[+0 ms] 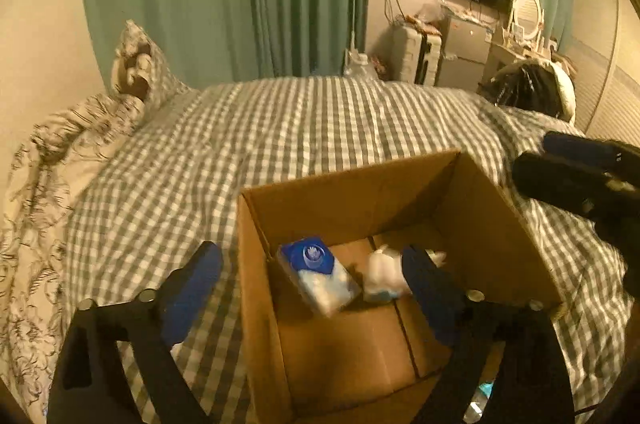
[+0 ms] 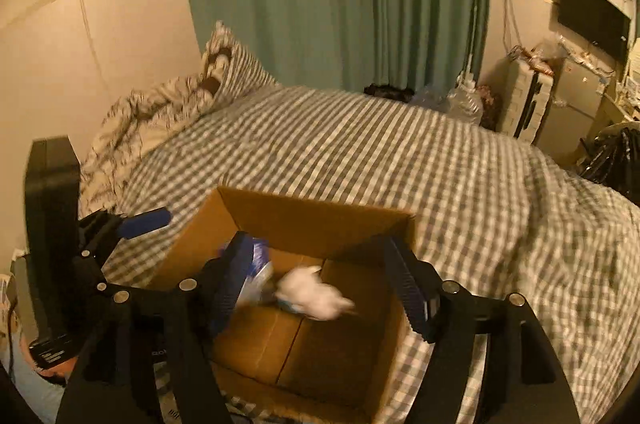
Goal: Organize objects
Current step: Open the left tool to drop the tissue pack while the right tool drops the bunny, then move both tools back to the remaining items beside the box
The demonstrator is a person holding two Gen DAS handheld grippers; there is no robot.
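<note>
Cardboard box [image 1: 348,207] on the checked bedspread [image 1: 280,127] held a blue pack [image 1: 318,274] and a white bundle [image 1: 386,274]; the left gripper [image 1: 316,276] gaped empty. From the right wrist, the right gripper [image 2: 316,276] hung spread over the bundle [image 2: 316,290], apparently just released. Next likely calls for fetching another item.

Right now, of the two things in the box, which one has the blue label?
The clear tissue pack, lying at the left of the cardboard box. The other, a plain white soft lump to its right, shows no label.

Open cardboard box [image 1: 492,224] sits on the bed, holding a blue-topped pack [image 1: 318,274] left of a blurry white thing [image 1: 384,270].
</note>
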